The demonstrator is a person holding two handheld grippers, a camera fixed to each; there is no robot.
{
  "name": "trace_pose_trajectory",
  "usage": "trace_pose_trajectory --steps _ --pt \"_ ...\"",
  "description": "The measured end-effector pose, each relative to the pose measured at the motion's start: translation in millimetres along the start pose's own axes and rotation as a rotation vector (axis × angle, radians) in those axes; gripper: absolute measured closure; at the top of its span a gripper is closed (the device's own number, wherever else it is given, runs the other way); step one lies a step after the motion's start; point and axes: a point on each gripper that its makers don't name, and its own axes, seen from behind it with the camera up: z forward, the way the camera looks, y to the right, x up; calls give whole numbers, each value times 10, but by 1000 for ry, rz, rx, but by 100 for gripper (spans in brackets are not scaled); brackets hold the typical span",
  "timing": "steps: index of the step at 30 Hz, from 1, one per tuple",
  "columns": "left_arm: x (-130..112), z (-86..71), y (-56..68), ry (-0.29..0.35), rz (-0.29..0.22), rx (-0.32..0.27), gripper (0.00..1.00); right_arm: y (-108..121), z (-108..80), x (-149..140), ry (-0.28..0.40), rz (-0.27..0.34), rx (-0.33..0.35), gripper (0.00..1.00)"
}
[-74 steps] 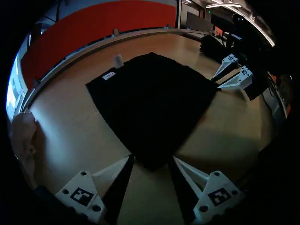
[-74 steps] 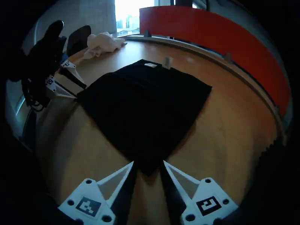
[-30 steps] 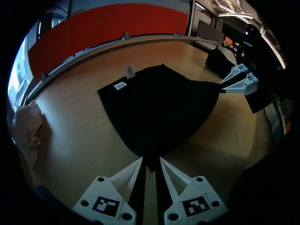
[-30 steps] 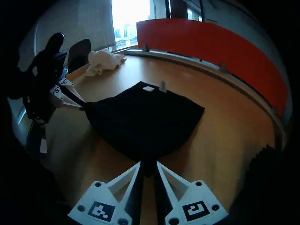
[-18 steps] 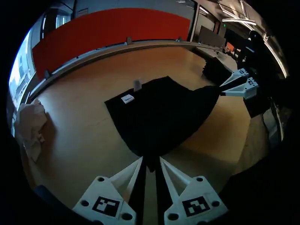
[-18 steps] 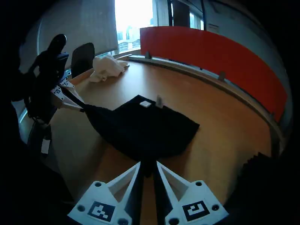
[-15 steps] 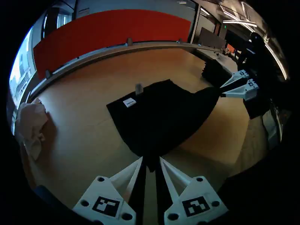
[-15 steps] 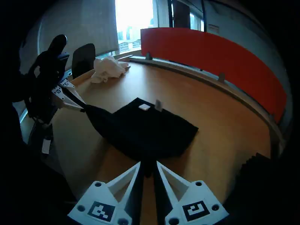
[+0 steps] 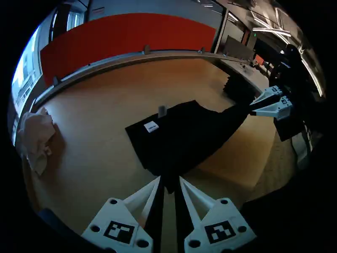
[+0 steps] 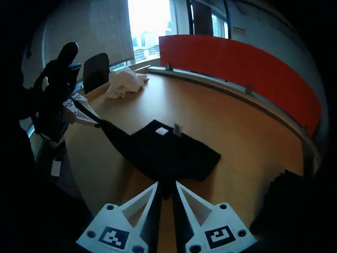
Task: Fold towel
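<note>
While our left gripper (image 9: 169, 184) and right gripper (image 10: 167, 189) each pinch tight on a near corner of the black towel (image 9: 185, 130), we hold that edge up off the wooden table (image 9: 92, 126), its far half lying flat there, ready, we reckon, to carry over into a fold

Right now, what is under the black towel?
The black fabric towel rests on the light wooden table; its two gripped corners are lifted. Anything beneath the flat part is covered.
</note>
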Motion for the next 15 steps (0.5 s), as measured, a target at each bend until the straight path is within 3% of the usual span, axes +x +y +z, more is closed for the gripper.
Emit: trace_pose_trajectory --steps 6,15 --pt "10 -85 68 -3 -4 -19 85 -5 -59 -6 -4 7 1 85" --pt "31 -67 88 -2 -8 -27 85 10 -28 -30 -13 6 4 85"
